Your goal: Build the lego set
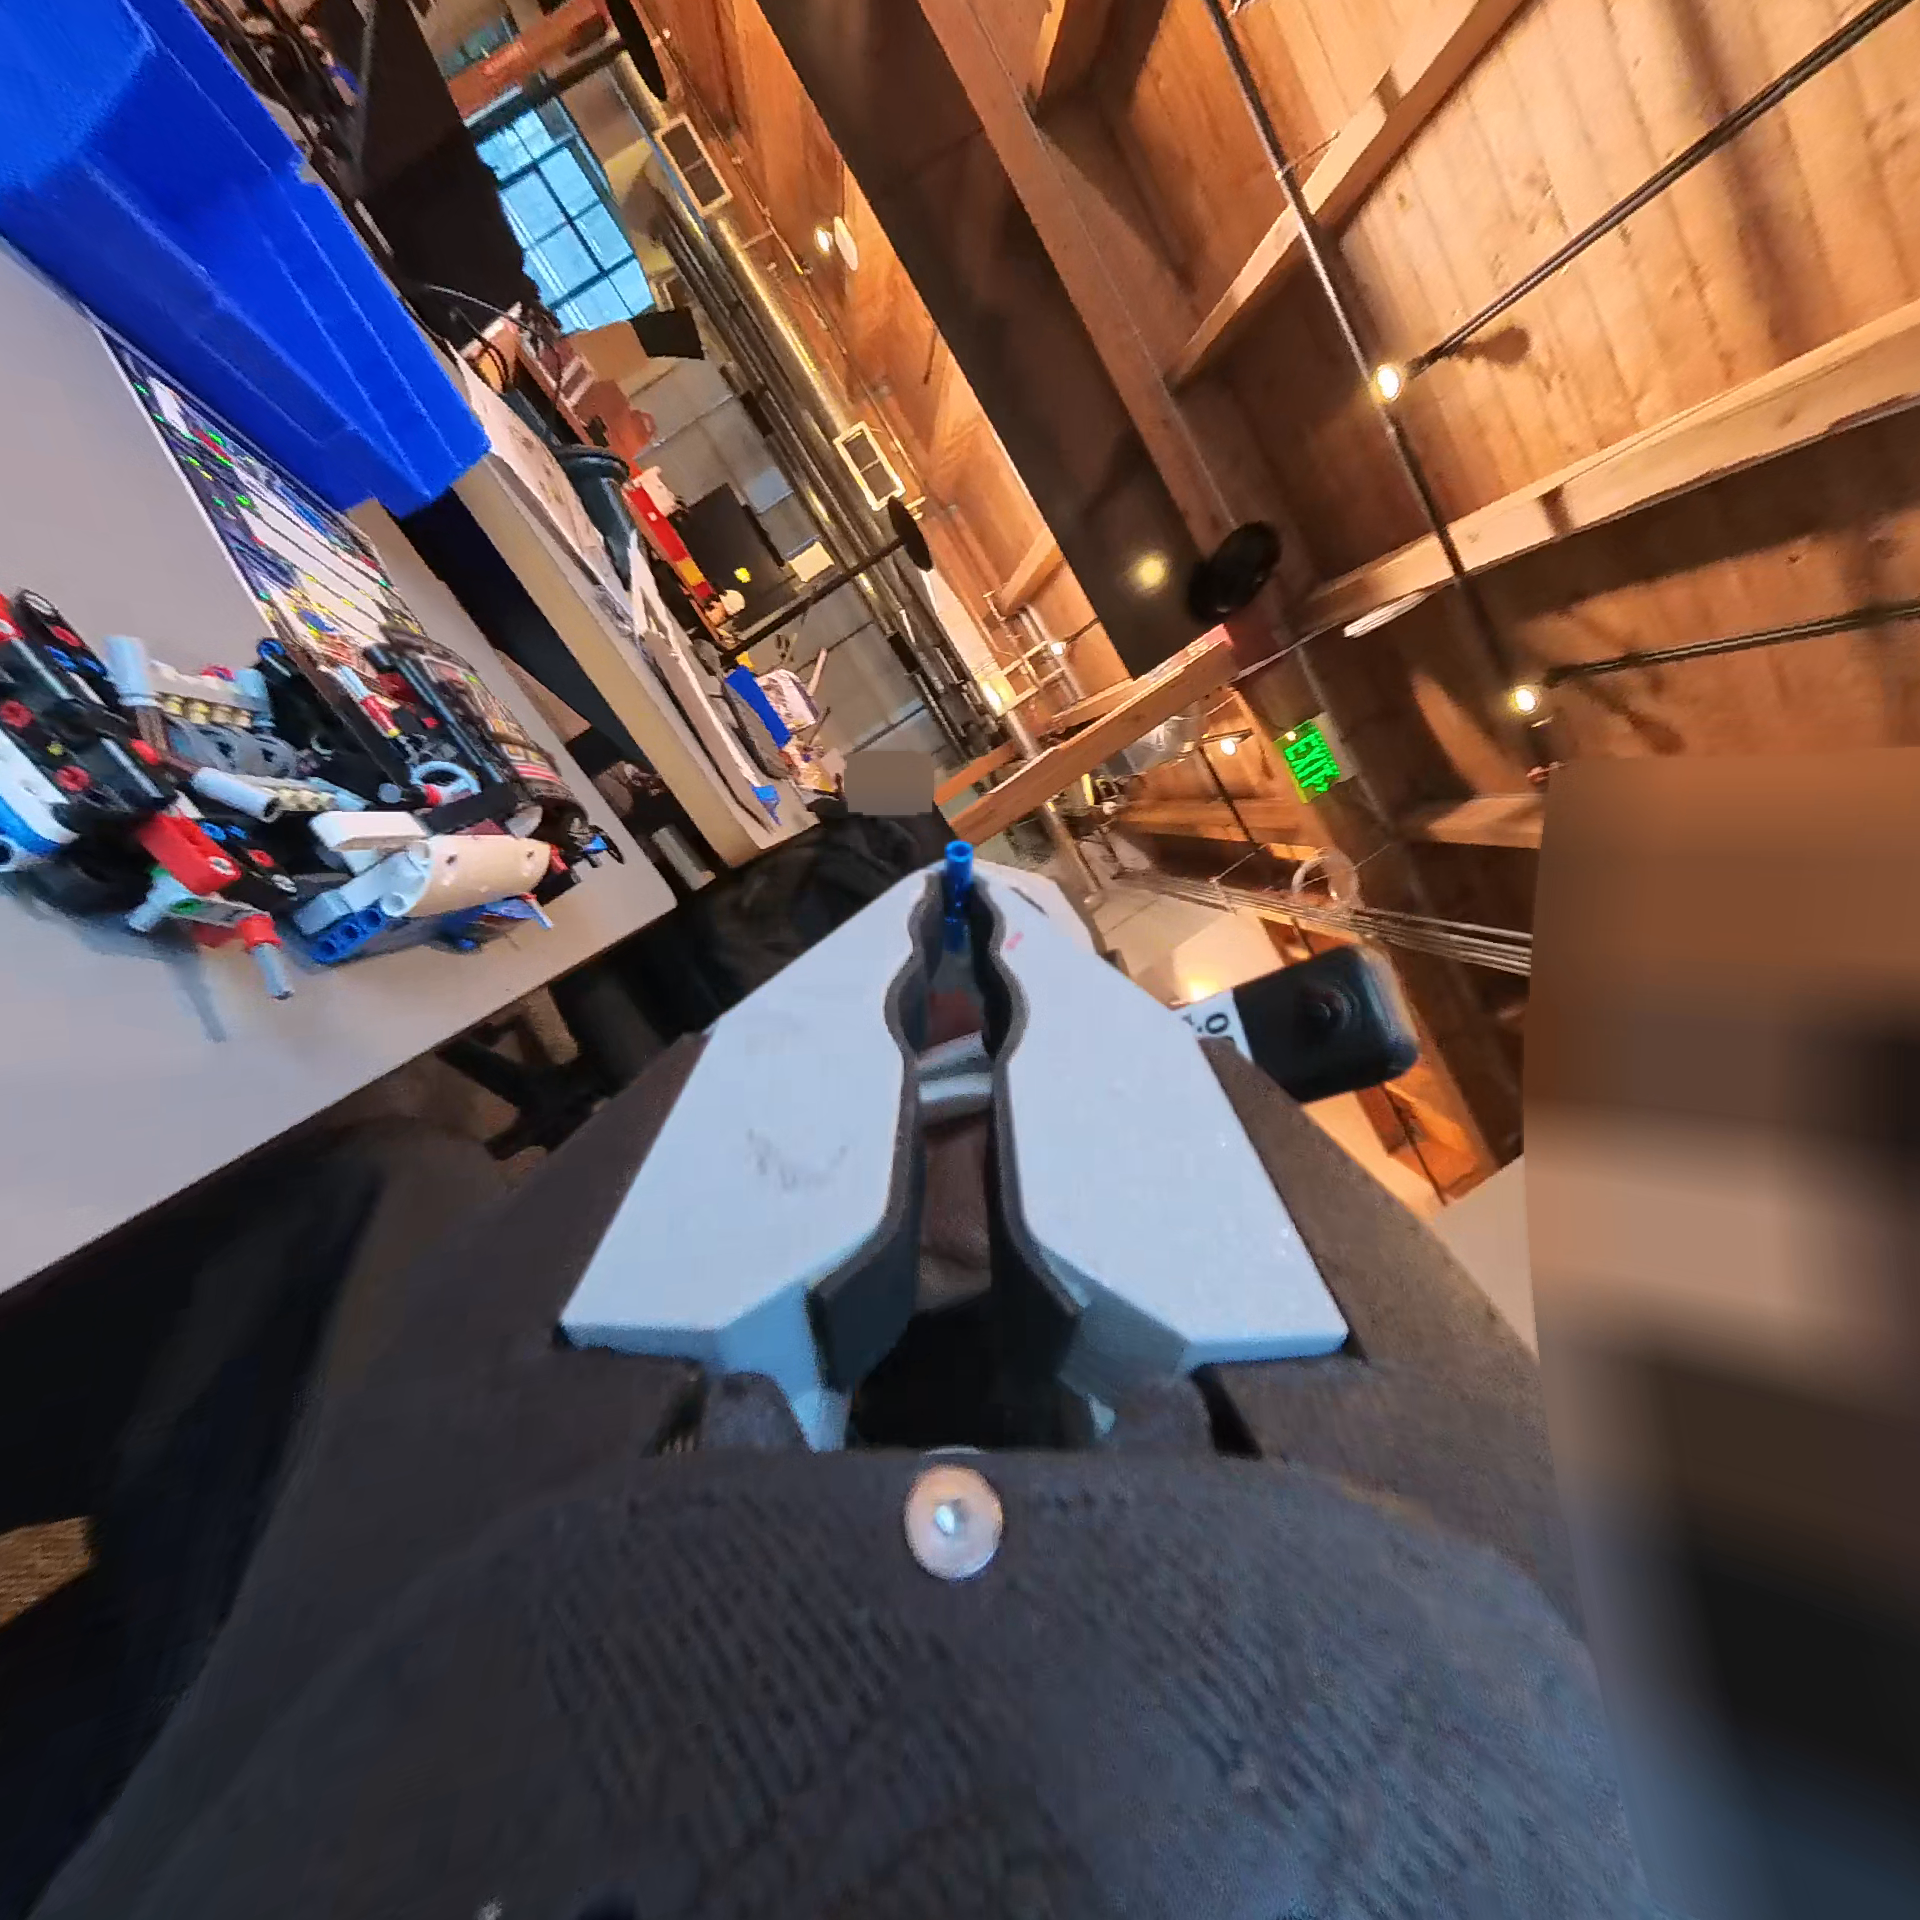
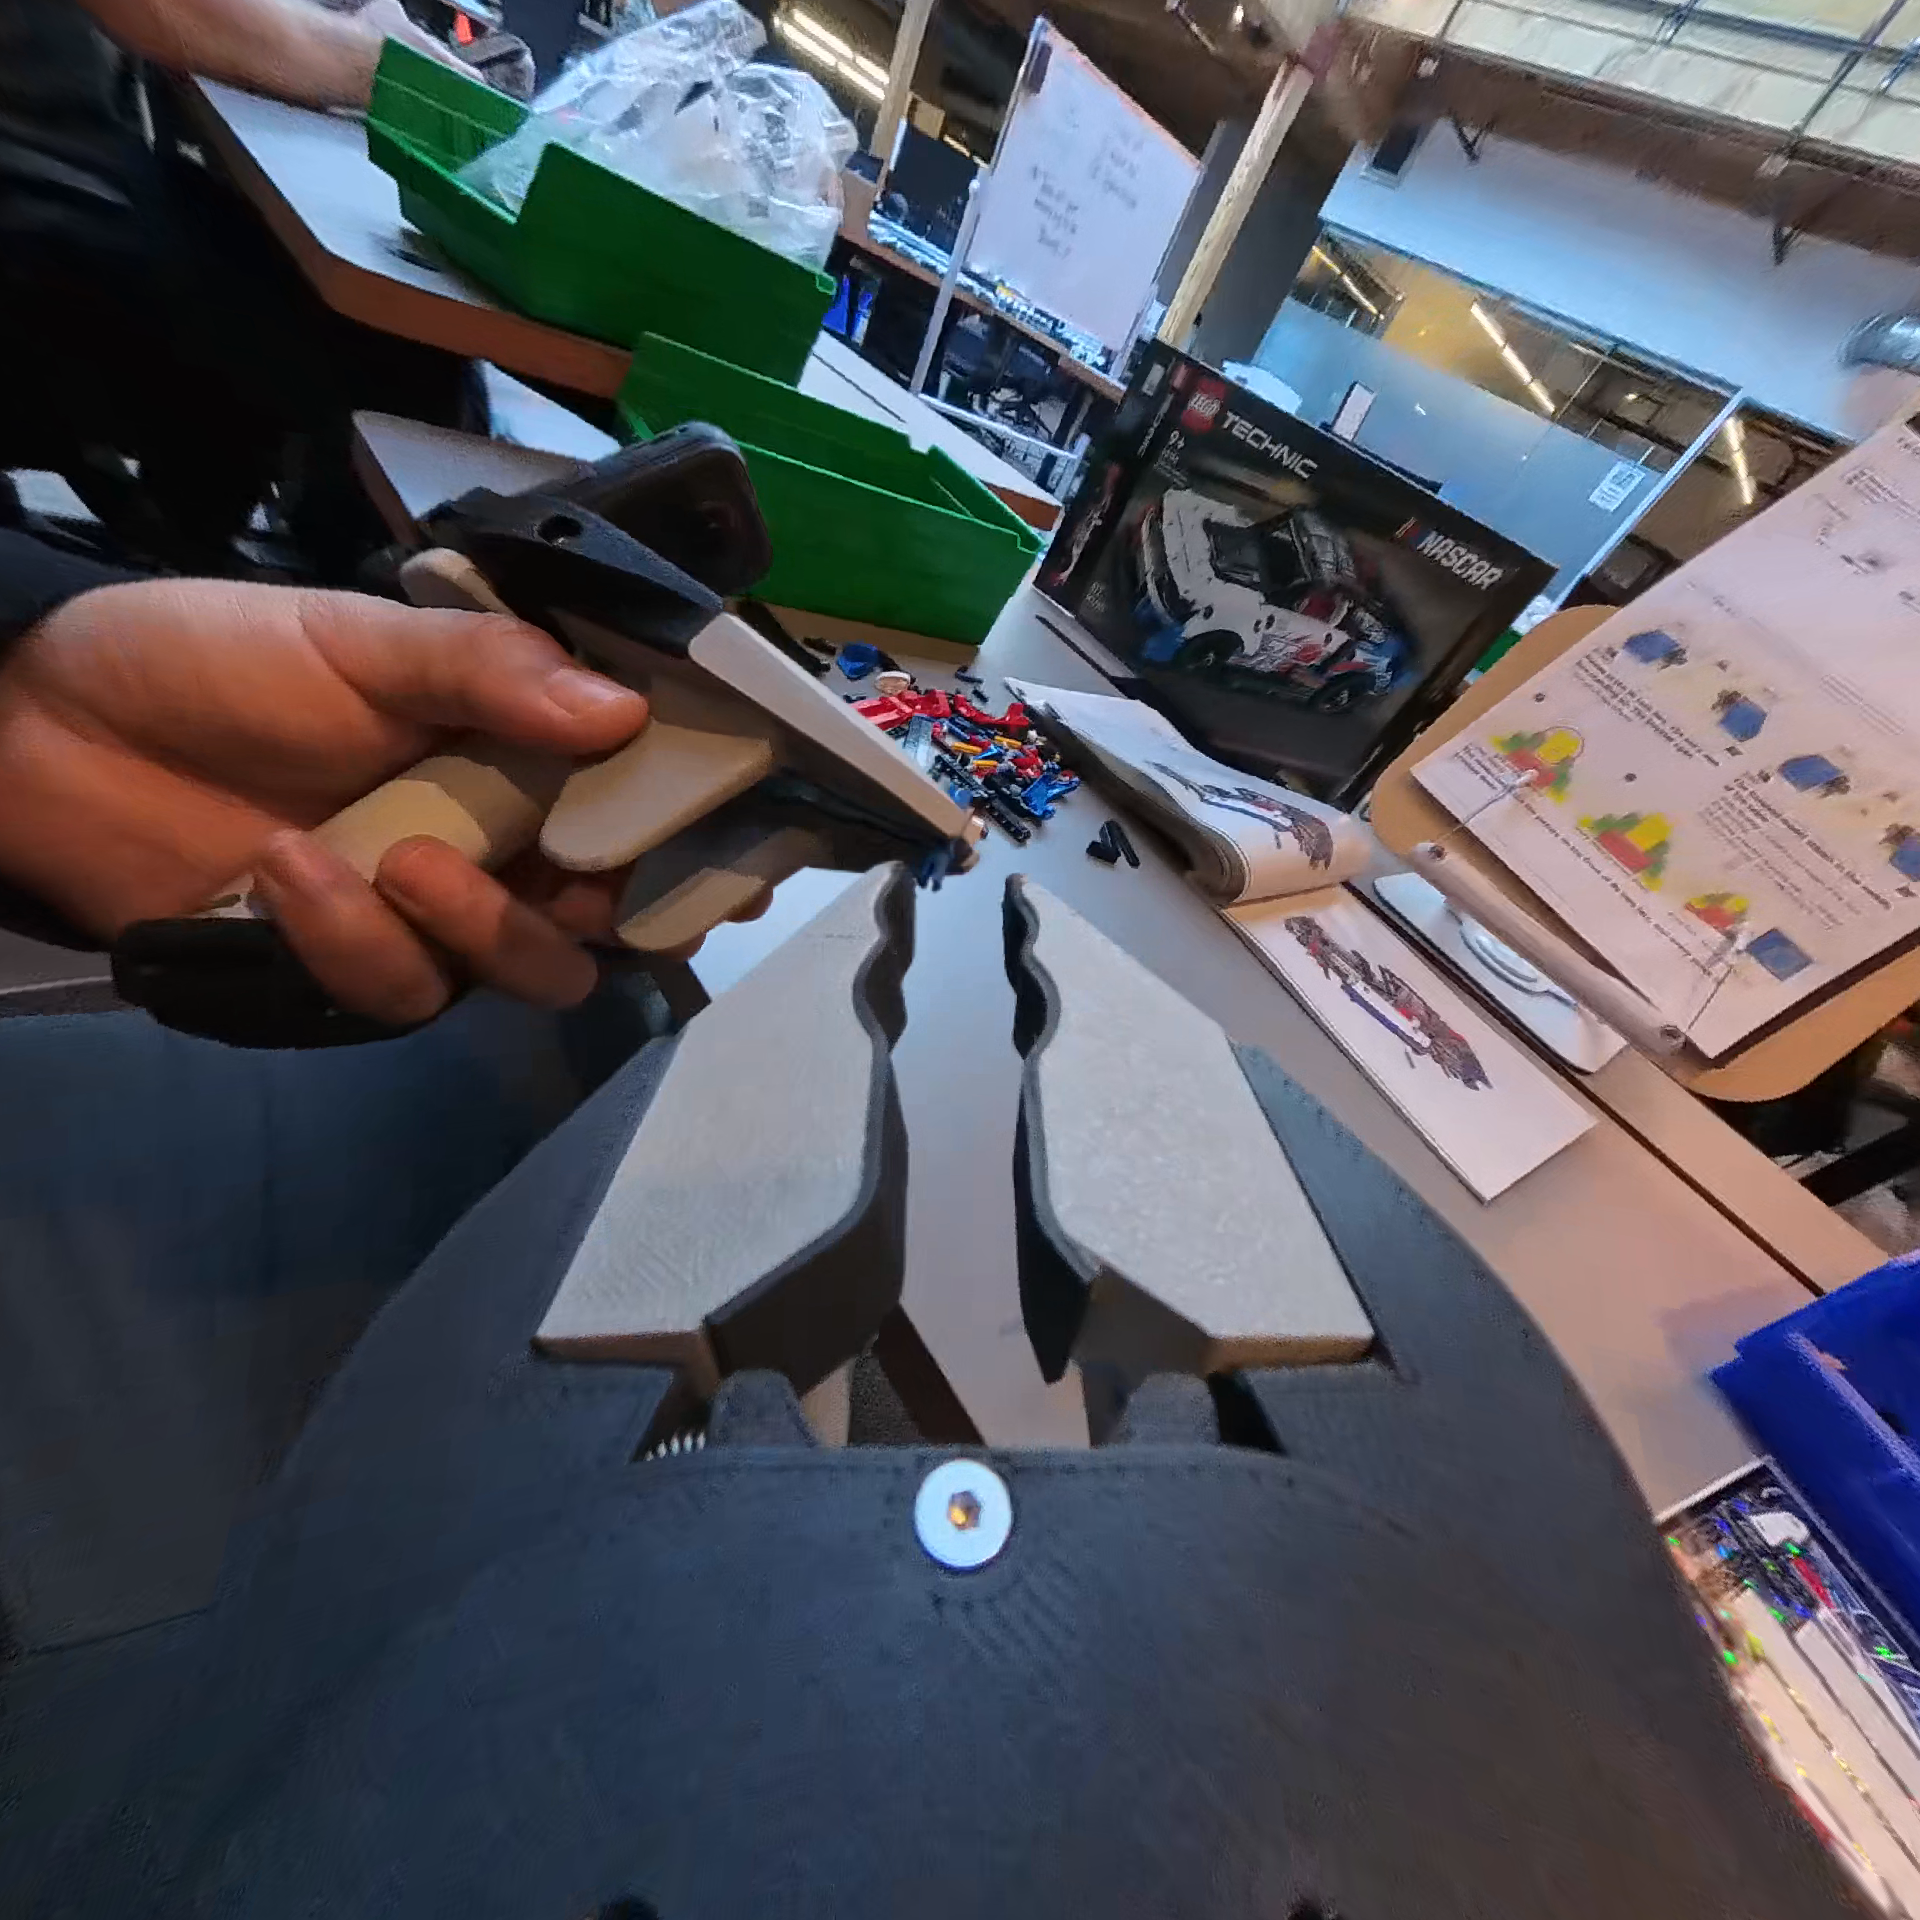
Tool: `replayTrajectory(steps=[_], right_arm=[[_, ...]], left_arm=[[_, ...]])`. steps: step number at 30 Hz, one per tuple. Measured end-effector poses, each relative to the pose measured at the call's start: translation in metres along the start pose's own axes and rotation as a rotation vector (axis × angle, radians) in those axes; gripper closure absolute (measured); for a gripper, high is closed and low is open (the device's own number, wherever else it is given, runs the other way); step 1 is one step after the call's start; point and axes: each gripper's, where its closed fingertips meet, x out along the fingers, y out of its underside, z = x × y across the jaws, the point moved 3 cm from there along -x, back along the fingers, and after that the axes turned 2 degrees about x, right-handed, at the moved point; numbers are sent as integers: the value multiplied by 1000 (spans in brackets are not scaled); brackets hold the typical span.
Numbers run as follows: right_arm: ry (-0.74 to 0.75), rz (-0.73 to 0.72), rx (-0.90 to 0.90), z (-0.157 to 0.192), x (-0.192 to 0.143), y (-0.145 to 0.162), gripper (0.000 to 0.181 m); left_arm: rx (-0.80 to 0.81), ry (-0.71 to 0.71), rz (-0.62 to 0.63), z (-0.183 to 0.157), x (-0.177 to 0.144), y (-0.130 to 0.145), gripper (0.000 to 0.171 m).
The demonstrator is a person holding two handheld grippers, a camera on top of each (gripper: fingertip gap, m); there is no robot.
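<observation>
Only the left wrist view showed the left hand-held gripper (image 1: 957,902) clenched on a small blue lego pin (image 1: 955,891), raised off the counter (image 1: 156,1091) beside the half-built model (image 1: 260,800). The right wrist view showed the right hand-held gripper (image 2: 958,896) released, near loose pieces (image 2: 966,753).

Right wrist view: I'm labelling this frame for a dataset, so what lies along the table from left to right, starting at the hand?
Person's hand holding the left tool, loose lego pieces, open instruction booklet, lego set box, instruction sheet on a stand.
</observation>
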Motion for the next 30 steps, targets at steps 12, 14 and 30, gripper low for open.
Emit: replayTrajectory(steps=[12,14,30], right_arm=[[28,-40,-66,4,-4,-7,179],[29,-41,-85,5,-4,-8,179],[-10,4,-32,-5,-4,3,179]], left_arm=[[-2,56,31,-11,5,6,170],[31,56,60,-12,4,5,170],[777,-135,428,-11,-19,-15,149]])
